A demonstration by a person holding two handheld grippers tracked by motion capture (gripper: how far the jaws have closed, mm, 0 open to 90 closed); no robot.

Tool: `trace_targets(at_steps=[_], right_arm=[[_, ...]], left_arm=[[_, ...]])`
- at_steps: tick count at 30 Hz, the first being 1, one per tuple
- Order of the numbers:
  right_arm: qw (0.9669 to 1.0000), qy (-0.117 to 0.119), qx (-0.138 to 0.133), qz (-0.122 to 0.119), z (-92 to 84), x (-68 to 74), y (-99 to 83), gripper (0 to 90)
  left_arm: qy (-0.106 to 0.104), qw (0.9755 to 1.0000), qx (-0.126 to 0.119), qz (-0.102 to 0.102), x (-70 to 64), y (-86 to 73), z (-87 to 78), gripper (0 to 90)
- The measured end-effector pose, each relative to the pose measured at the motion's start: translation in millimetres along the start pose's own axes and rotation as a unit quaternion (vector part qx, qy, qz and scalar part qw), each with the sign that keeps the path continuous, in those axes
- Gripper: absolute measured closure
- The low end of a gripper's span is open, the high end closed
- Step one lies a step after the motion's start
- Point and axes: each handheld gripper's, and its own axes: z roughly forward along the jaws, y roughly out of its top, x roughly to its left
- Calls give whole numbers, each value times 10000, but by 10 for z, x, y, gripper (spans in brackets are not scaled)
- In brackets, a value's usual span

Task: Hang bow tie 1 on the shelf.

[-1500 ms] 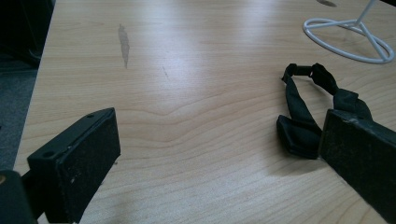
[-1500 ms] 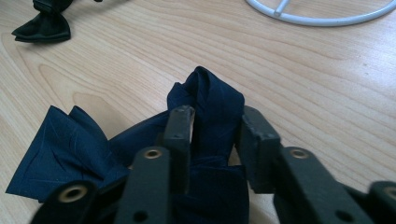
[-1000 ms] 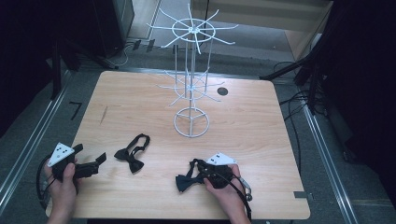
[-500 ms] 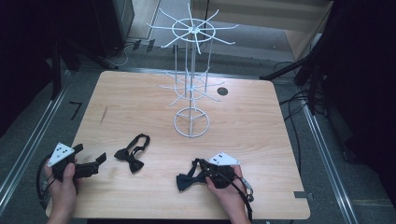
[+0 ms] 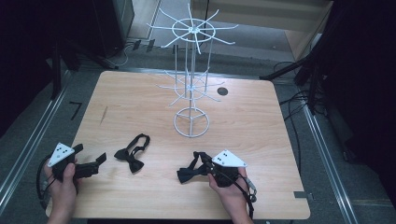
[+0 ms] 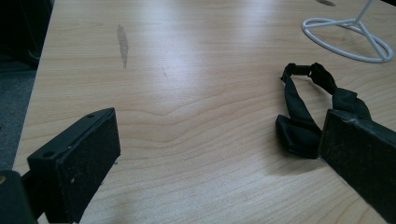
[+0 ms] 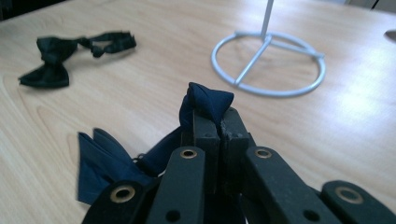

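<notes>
overhead view, two close table-level views

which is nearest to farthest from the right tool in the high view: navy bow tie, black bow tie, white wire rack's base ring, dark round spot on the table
1. navy bow tie, clamped in the right tool
2. white wire rack's base ring, up and slightly left
3. black bow tie, lying to its left; close to the ring, hard to separate
4. dark round spot, far side of the table, behind the rack

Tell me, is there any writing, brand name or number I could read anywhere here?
There is none to read. The wooden table, the white wire rack, the black bow tie and the navy bow tie carry no print. The grey plates on the hand tools show just small dots, not letters.
</notes>
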Motion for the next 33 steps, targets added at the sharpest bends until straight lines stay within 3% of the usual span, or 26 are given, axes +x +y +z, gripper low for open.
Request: trace_targets(at_steps=[12, 33], right_arm=[[9988, -101, -479, -19, -11, -42, 248, 896], [9972, -52, -735, -119, -85, -68, 585, 898]], left_arm=[[0, 10000, -23, -1, 0, -2, -1, 0], [-9, 10000, -29, 7, 1, -3, -5, 0]])
